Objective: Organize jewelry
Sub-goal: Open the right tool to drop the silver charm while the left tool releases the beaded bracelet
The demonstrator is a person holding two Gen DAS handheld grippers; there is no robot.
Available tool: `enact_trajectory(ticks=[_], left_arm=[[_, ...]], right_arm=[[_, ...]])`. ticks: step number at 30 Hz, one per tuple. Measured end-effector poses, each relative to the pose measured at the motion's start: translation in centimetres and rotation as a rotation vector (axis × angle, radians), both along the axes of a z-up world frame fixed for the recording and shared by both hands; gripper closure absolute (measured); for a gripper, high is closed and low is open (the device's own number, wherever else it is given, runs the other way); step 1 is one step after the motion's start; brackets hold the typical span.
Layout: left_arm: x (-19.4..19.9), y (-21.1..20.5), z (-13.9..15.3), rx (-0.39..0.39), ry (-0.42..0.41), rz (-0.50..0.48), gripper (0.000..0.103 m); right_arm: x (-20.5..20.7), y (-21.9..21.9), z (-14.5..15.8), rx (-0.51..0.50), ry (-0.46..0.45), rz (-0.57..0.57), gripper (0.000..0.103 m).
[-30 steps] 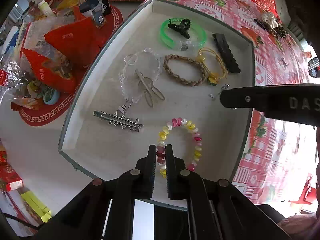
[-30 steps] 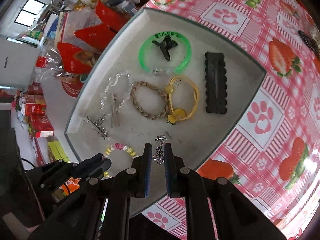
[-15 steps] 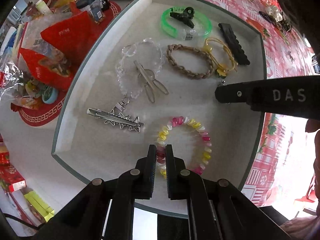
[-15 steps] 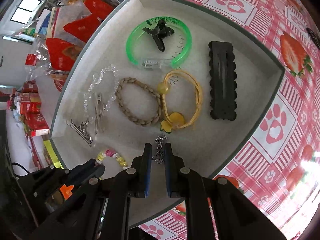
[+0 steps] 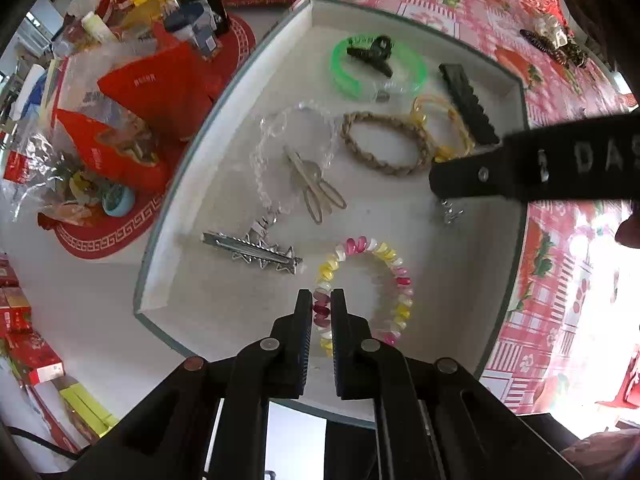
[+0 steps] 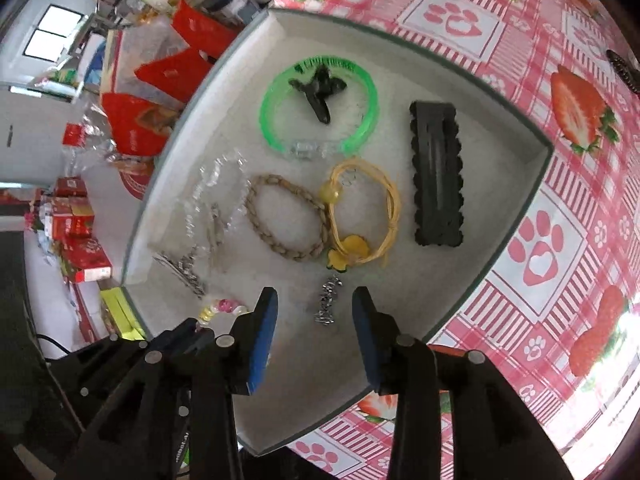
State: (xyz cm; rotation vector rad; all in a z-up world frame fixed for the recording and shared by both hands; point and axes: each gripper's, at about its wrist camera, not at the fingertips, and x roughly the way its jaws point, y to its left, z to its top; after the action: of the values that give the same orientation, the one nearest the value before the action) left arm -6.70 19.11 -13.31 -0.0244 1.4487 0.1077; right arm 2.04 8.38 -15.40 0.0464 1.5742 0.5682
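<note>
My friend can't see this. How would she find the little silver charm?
Look in the white tray on the strawberry tablecloth. Near its front edge, just below the yellow flower bracelet, lies the silver charm, between the open right gripper fingers. It is the smallest piece, not a ring.

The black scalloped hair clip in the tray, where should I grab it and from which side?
Grip the black scalloped hair clip across its narrow width at mid-length, coming straight down. It lies flat, long and thin, with bare tray floor on both long edges.

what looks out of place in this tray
Mostly tidy, but a black claw clip sits inside the green bangle, and a hair clip lies across the clear bead bracelet.
</note>
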Motion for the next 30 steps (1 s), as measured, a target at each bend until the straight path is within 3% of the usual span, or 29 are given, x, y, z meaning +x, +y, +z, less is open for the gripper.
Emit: enact_trajectory(ticks=[10,16,27,29,30], left_arm=[[0.3,-0.2,0.4,-0.013,0.011,-0.014,0.089],[1.0,-0.4,-0.6,-0.014,0.009,-0.032,0.089],[1.3,0.3,0.1,-0.024,-0.013,0.008,0.086],[1.4,0.3,0.4,-0.008,-0.019,0.019,0.011],[1.3,0.2,0.8,0.017,-0.041,0.026,0.000]], right_arm=[[0.5,-2.6,4.0,0.016,-0.069,-0.097,0.060],[0.1,-4.5,4.7,-0.001,-0.074,-0.116,0.060],[-1.2,-6.0,4.8,-0.006,-0.056,-0.136,0.060],[-1.3,-6.0,4.8,-0.005,-0.056,-0.137,0.060],[-1.4,-6.1,4.9,-0.004,-0.057,-0.137,0.060]])
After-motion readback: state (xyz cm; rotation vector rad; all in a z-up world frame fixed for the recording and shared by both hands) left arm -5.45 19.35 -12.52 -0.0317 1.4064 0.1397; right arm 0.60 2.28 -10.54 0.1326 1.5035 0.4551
